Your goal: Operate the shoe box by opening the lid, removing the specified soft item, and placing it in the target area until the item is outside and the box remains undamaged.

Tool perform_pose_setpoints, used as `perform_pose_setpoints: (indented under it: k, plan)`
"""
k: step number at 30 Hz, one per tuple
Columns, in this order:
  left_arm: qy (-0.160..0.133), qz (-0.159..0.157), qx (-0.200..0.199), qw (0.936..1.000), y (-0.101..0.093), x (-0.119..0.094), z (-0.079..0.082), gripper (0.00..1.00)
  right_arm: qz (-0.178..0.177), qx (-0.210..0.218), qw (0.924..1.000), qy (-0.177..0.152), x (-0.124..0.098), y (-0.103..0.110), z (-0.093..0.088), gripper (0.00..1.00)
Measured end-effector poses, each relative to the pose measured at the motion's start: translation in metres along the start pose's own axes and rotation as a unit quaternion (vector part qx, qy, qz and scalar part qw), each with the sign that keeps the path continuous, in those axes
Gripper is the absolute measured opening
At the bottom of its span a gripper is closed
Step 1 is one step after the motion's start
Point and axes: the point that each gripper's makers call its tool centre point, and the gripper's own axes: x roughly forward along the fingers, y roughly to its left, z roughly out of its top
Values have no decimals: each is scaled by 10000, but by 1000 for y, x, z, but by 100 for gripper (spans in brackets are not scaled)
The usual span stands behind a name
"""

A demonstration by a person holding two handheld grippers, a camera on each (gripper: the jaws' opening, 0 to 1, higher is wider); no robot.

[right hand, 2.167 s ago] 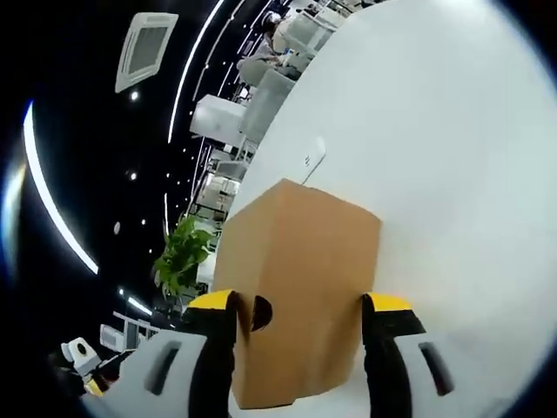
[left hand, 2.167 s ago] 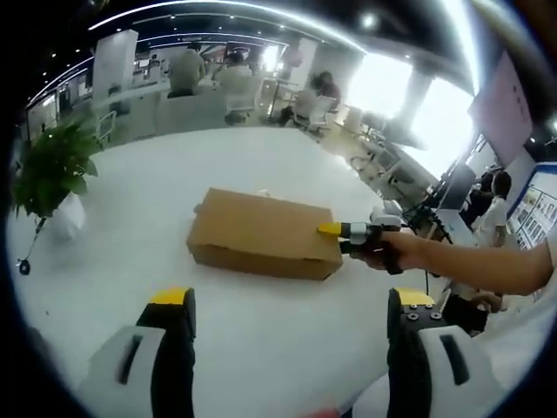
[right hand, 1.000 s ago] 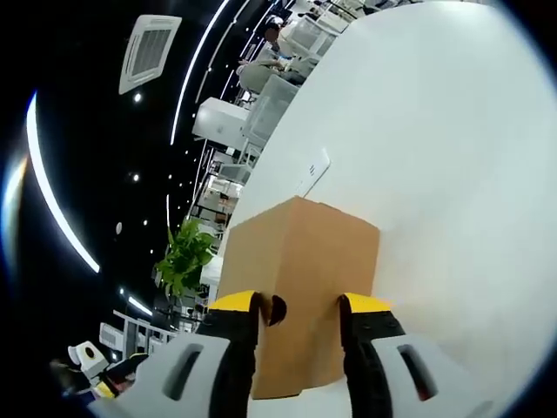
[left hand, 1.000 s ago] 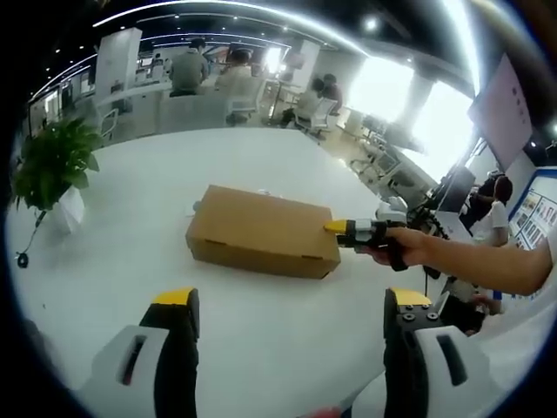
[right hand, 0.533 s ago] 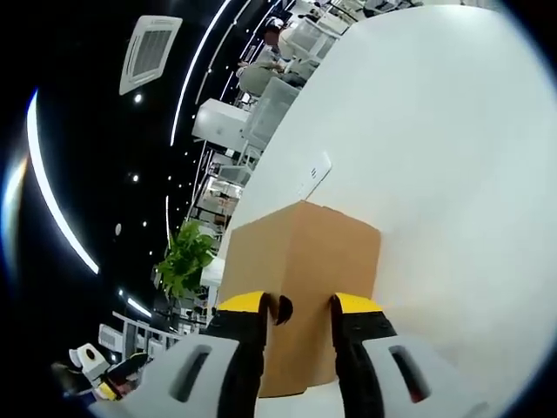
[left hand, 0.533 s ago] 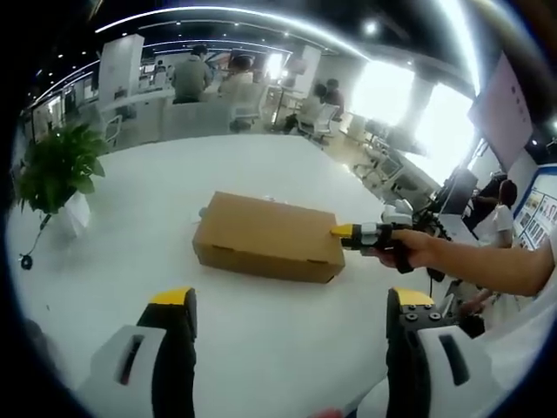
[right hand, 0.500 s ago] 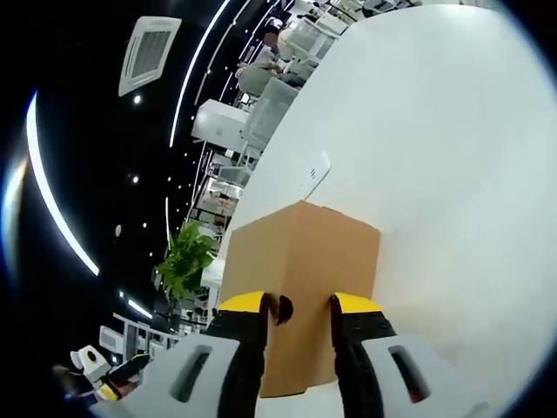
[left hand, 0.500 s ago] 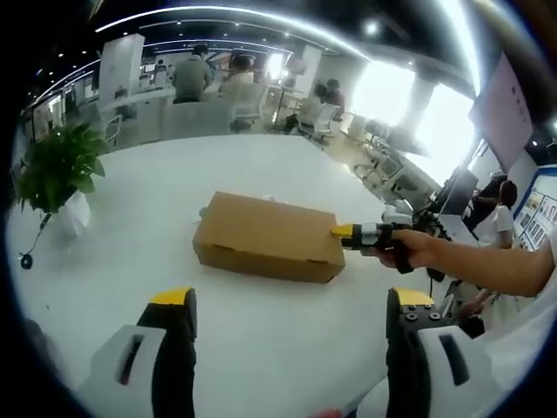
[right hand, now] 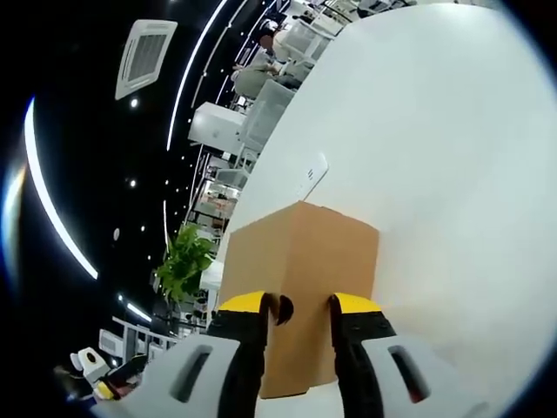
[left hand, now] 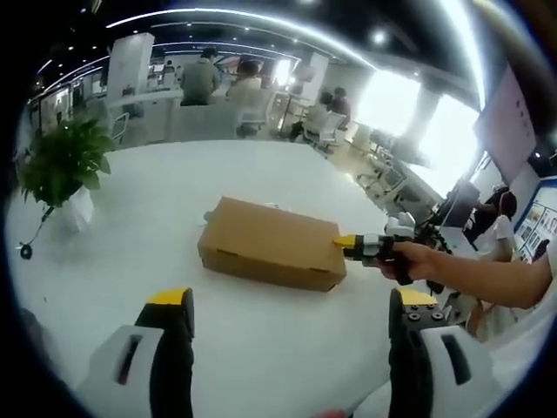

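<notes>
A shut brown cardboard shoe box [left hand: 270, 239] lies on the white table [left hand: 174, 200], ahead of my left gripper [left hand: 291, 300]. That gripper hovers over the near table, open, with nothing between its jaws. My right gripper [left hand: 352, 244], held in a person's hand [left hand: 418, 261], meets the top edge of the box's right end. In the right gripper view, the right gripper [right hand: 296, 305] has its yellow-tipped jaws drawn in on the box [right hand: 305, 248] at its end face, beside a small round finger hole [right hand: 284, 309]. What is inside the box is hidden.
A potted green plant [left hand: 61, 165] stands at the table's far left. A small white card [right hand: 311, 174] lies just behind the box. People sit at desks and chairs [left hand: 218, 96] beyond the table. Bare table lies between my left gripper and the box.
The right jaws have narrowed onto the box's end since 2.2 s ago and have held still for the last half second. The left view has drifted slightly; the box has not moved.
</notes>
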Motion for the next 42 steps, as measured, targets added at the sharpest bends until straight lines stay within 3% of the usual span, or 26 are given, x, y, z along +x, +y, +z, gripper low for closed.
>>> perform_pose_setpoints:
  k: [6, 11, 15, 22, 25, 33, 42]
  plan:
    - [-57, 66, -31, 10000, 14, -4, 7, 95, -50, 2, 10000, -62, -1, 2, -2, 28]
    - [-132, -10, -29, 9999, 14, -6, 17, 94, -32, 42, 9999, -102, 0, 0, 0, 28]
    - [-377, -122, -124, 9991, 27, -8, 32, 94, -25, 82, 9999, -96, 0, 0, 0, 28]
    - [-386, -131, -47, 9992, 47, -10, 32, 92, 14, 67, 9998, -178, 0, 4, -3, 28]
    - [-437, -152, -4, 9989, 58, -10, 40, 92, -6, 82, 9998, -184, -1, 6, -4, 28]
    - [-460, -459, 89, 9978, 87, -2, 61, 91, -77, 83, 9997, -230, 0, 0, 0, 28]
    - [-1020, -940, -26, 9903, 113, 21, 97, 91, -123, 59, 9994, -325, 0, 2, -1, 28]
